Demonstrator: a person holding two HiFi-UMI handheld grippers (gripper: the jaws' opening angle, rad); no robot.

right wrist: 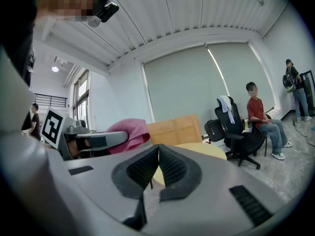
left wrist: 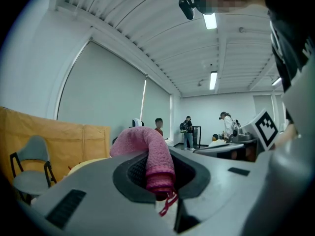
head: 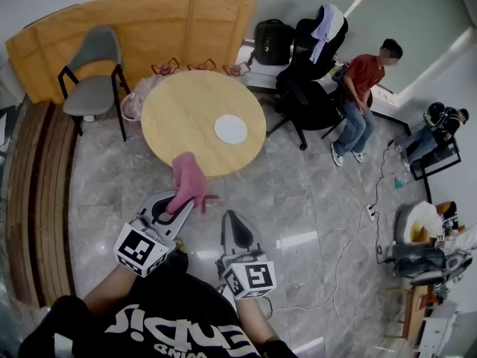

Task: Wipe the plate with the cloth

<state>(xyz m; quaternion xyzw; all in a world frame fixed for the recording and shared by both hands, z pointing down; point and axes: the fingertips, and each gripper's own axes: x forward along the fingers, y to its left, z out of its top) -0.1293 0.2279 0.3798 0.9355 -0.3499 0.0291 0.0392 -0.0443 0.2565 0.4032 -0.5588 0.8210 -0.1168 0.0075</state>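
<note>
A white plate (head: 231, 129) lies on the round wooden table (head: 179, 118), right of its middle. My left gripper (head: 179, 202) is shut on a pink cloth (head: 188, 181), which sticks up out of the jaws and droops forward near the table's front edge. In the left gripper view the cloth (left wrist: 152, 161) is pinched between the dark pads. My right gripper (head: 233, 226) is shut and holds nothing, its pads meeting with the table (right wrist: 206, 149) beyond them. Both grippers hang over the floor, short of the table.
A grey chair (head: 93, 77) stands left of the table before tan boards. A black office chair (head: 309, 80) and a seated person (head: 361, 99) are at the right. Another person (head: 440, 129) crouches farther right. Cables (head: 365, 222) run across the floor.
</note>
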